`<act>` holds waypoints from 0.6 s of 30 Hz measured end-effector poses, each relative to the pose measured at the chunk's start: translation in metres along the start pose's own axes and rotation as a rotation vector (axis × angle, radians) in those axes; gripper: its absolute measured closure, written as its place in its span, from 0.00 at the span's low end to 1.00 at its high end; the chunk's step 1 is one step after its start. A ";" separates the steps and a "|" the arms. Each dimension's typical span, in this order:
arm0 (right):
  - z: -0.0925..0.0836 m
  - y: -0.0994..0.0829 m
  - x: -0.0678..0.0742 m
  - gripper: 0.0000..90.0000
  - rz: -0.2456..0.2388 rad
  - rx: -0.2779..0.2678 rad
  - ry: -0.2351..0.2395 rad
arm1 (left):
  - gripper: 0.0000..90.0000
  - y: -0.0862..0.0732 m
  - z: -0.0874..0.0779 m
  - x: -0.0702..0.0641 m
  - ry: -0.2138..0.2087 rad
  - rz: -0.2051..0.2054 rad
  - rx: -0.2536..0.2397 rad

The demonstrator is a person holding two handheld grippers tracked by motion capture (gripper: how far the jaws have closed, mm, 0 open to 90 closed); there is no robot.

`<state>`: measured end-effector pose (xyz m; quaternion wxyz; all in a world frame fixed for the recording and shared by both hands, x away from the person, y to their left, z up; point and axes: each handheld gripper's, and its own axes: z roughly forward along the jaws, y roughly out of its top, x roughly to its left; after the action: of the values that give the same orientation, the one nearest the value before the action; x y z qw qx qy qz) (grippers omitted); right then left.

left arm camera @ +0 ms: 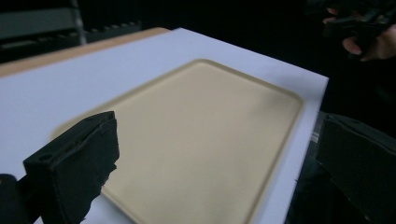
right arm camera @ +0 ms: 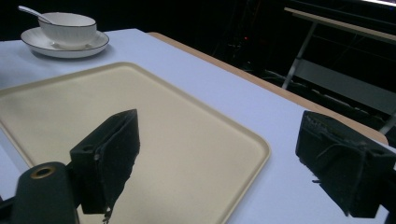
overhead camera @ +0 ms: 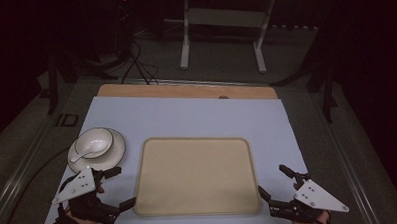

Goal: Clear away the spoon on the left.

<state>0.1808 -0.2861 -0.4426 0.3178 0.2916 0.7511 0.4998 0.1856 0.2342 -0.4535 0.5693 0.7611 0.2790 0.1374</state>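
Note:
A beige tray (overhead camera: pixel 196 174) lies flat and bare in the middle of the pale sheet (overhead camera: pixel 186 117). To its left, a white bowl (overhead camera: pixel 94 142) with a white spoon (overhead camera: pixel 83 155) stands on a white plate (overhead camera: pixel 119 154). My left gripper (overhead camera: pixel 120 187) is open at the tray's front left corner, just in front of the plate. My right gripper (overhead camera: pixel 275 182) is open at the front right corner. Past the wide jaws of the left gripper (left arm camera: pixel 218 128) lies the tray (left arm camera: pixel 201 130). Between the spread jaws of my right gripper (right arm camera: pixel 222 128) I see the tray (right arm camera: pixel 154 121), with the bowl (right arm camera: pixel 70 25) beyond it.
A wooden strip (overhead camera: pixel 185 90) of the table borders the sheet at the back. Beyond it, a white metal stand (overhead camera: pixel 223 21) and cables (overhead camera: pixel 137 64) are on the dark floor. In the left gripper view, the other hand (left arm camera: pixel 369 39) is at the far side.

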 end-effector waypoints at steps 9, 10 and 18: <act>0.002 0.001 0.000 0.15 -0.003 -0.006 -0.003 | 0.01 0.025 -0.013 0.001 0.034 0.027 0.045; 0.003 0.001 0.000 0.15 -0.003 -0.005 -0.002 | 0.01 0.025 -0.013 0.001 0.034 0.027 0.045; 0.003 0.001 0.000 0.15 -0.001 -0.008 0.001 | 0.03 0.041 -0.023 0.005 0.092 0.031 0.057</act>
<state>0.1837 -0.2840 -0.4424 0.3187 0.2899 0.7494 0.5028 0.1890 0.2472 -0.4079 0.5318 0.7740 0.2968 0.1733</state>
